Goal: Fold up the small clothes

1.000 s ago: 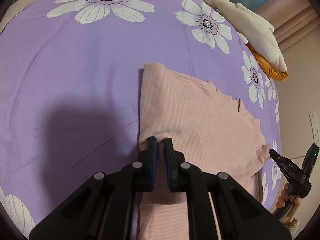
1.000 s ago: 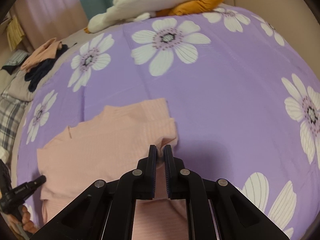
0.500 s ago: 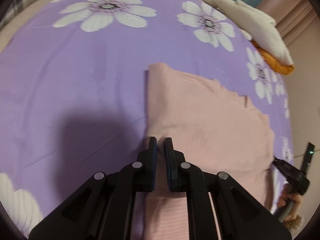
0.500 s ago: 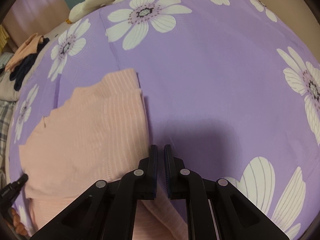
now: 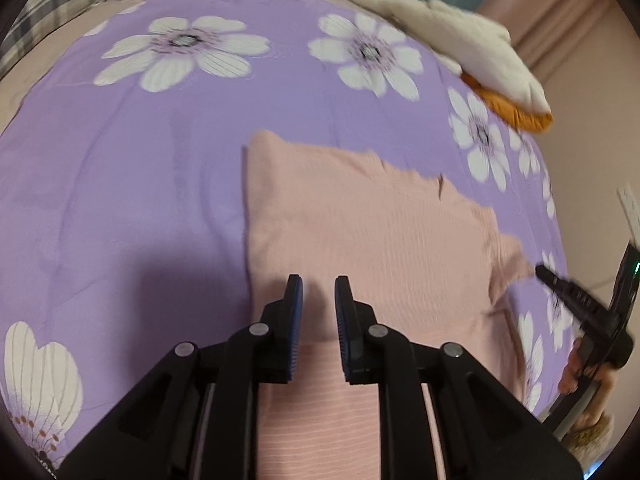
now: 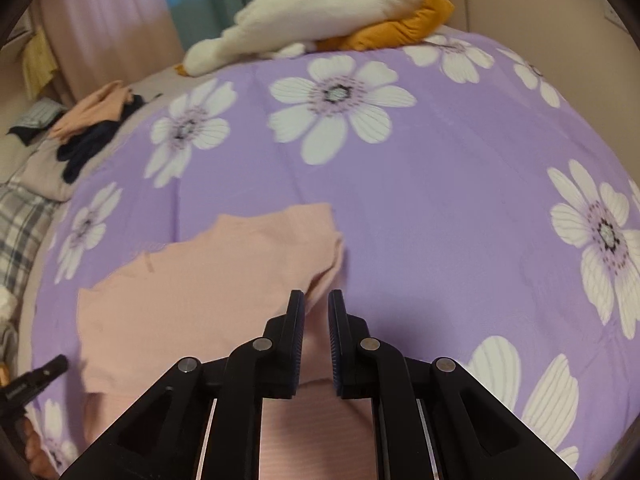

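Left gripper (image 5: 318, 292) spread, nothing pinched, over near-left part of pink top (image 5: 360, 232). Right gripper (image 6: 316, 304) spread at top's right sleeve edge. We judge top's long axis runs across between us; both hover equally near, its folded half beneath.

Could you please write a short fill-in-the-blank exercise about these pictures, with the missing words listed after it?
1. The pink garment lies on a bedspread whose ground colour is ____.
2. The bedspread is printed with large white ____.
3. The jaws of the left tongs stand ____, holding nothing.
4. A white plush toy rests on an ____ cushion.

Missing words: purple; flowers; open; orange
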Action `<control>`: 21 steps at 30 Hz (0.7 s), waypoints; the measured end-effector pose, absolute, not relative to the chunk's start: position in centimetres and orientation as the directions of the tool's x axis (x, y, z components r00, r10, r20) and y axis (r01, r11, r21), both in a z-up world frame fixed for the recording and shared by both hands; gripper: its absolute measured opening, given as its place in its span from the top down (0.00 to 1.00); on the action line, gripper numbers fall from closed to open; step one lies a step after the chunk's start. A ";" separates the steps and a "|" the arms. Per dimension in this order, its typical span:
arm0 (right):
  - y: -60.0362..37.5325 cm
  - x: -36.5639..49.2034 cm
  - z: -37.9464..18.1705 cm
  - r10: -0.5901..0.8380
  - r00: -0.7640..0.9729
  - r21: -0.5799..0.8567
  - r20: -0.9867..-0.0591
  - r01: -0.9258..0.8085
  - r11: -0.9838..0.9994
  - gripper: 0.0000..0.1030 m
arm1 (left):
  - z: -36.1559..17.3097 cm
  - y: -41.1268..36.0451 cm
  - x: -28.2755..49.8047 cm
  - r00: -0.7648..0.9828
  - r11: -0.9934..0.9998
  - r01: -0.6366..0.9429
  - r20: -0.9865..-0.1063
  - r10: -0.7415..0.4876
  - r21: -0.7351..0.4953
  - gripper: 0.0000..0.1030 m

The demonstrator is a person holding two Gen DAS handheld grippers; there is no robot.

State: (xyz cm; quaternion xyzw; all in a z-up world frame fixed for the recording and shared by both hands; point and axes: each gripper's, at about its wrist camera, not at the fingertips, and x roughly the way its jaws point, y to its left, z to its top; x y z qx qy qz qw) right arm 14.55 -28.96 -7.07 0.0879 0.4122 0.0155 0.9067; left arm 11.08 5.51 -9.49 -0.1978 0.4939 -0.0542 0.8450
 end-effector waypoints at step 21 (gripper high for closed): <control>-27.5 15.4 -10.1 0.161 0.587 0.208 -0.794 0.013 0.978 0.62 | -13.8 4.6 11.2 0.429 0.890 -0.117 -0.831 -0.355 -0.441 0.84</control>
